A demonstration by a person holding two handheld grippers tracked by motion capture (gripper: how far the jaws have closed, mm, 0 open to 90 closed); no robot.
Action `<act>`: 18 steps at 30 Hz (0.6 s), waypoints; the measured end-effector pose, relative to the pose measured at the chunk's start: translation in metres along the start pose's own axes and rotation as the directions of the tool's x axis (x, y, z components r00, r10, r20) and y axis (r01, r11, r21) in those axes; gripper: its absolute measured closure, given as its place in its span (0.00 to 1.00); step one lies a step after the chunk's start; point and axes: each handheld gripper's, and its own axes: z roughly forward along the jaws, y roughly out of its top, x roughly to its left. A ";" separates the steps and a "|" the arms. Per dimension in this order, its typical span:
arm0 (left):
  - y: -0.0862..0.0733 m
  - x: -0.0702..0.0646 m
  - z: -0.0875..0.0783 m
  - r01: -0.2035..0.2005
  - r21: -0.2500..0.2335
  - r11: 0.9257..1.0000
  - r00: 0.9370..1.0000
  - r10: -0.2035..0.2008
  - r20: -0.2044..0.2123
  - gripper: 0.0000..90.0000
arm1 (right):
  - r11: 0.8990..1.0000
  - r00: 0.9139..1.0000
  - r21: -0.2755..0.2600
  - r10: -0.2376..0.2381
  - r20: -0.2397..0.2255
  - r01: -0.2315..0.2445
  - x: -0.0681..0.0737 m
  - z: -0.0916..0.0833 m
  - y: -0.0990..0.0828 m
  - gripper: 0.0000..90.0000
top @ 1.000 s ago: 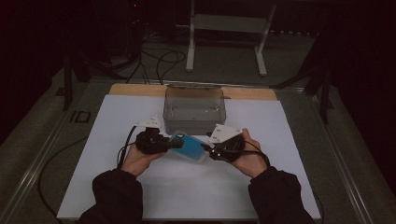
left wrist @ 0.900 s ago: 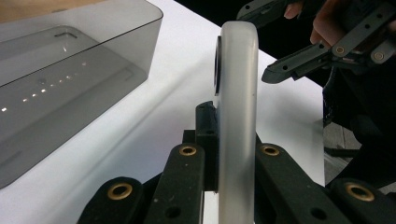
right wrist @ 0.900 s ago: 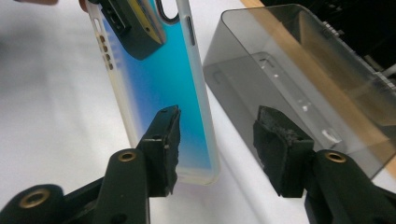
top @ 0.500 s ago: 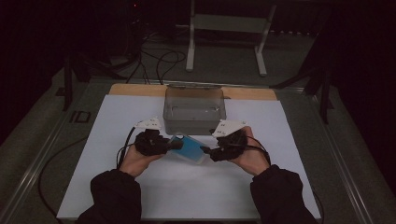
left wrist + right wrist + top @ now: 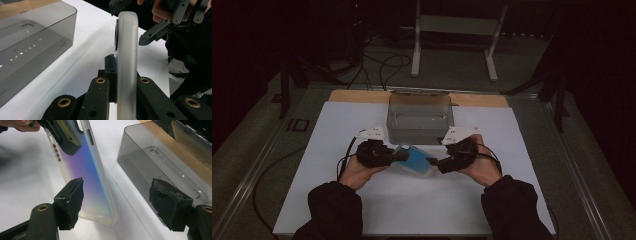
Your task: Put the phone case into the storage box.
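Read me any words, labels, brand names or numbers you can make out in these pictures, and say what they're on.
No text can be read.
Grey plates on the left gripper and right gripper: small dark marks, too small to read.
Phone case: no print visible.
Smoky plastic box: no label visible.

A smoky grey translucent box [image 5: 419,119] stands on the far middle of the white table sheet [image 5: 337,135], open at the top, its walls showing the floor of the box through them; in the right gripper view small slots mark that floor [image 5: 162,162]. A strip of bare wood [image 5: 357,96] runs along the far edge of the sheet, behind the box. Beyond the table, on the dark floor, a light metal stand [image 5: 454,30] rests on two legs, and black cables [image 5: 379,62] coil to its left. A small black marked tag [image 5: 298,125] lies off the sheet's left edge.
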 end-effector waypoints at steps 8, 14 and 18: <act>0.005 -0.007 0.002 -0.049 0.005 0.999 0.998 0.049 0.045 0.97 | 0.999 0.997 -0.015 0.034 -0.071 -0.036 -0.005 0.001 -0.001 0.31; 0.006 -0.008 0.004 -0.061 0.005 0.998 0.996 0.060 0.064 0.97 | 0.999 0.993 -0.018 0.043 -0.113 -0.046 -0.008 0.001 -0.001 0.33; 0.006 -0.009 0.005 -0.071 0.002 0.997 0.995 0.070 0.077 0.97 | 0.998 0.990 -0.011 0.052 -0.131 -0.054 -0.009 0.001 -0.001 0.34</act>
